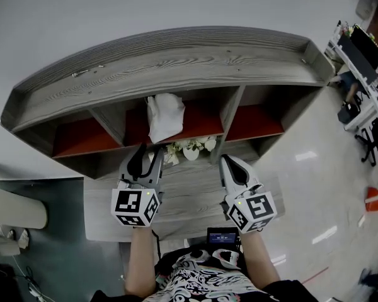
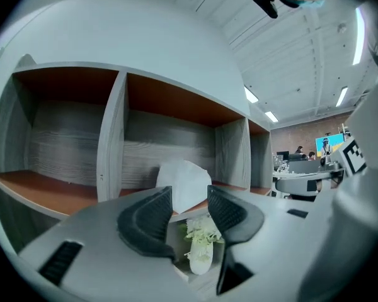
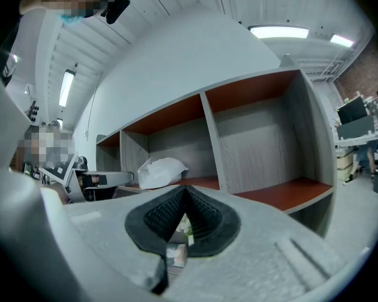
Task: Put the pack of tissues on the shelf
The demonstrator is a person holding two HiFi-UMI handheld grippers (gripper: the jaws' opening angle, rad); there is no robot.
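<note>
The pack of tissues (image 1: 163, 116) is standing in the middle compartment of the shelf unit (image 1: 176, 61), on the red-orange board, close behind the left divider. It is showing as a white, soft, crumpled pack, taller than wide, with its lower end reaching the board's front edge in the head view. In the left gripper view the pack (image 2: 186, 180) is appearing as a pale, rounded shape. In the right gripper view it (image 3: 161, 172) is lying lower and wider, with creased wrapping. No gripper is touching it.

The left gripper (image 1: 147, 158) is hanging just in front of that compartment with its jaws standing wide apart. Nothing is sitting between the pads, and the pack is showing beyond the gap (image 2: 190, 195). The right gripper (image 1: 229, 164) is holding to the right of it, jaws closed together at the tips with nothing held (image 3: 186, 195).

White flowers in small vases (image 1: 190, 148) are sitting on the grey ledge (image 1: 189, 197) below the compartments, between the two grippers.

Items not verifiable: any print on the pack is not readable. The pack's base is being cut off by the jaws in the left gripper view, so its footing is not confirmable there. The vases are largely being masked by the jaws in both gripper views. The compartments' back walls are being hidden under the shelf top in the head view.
</note>
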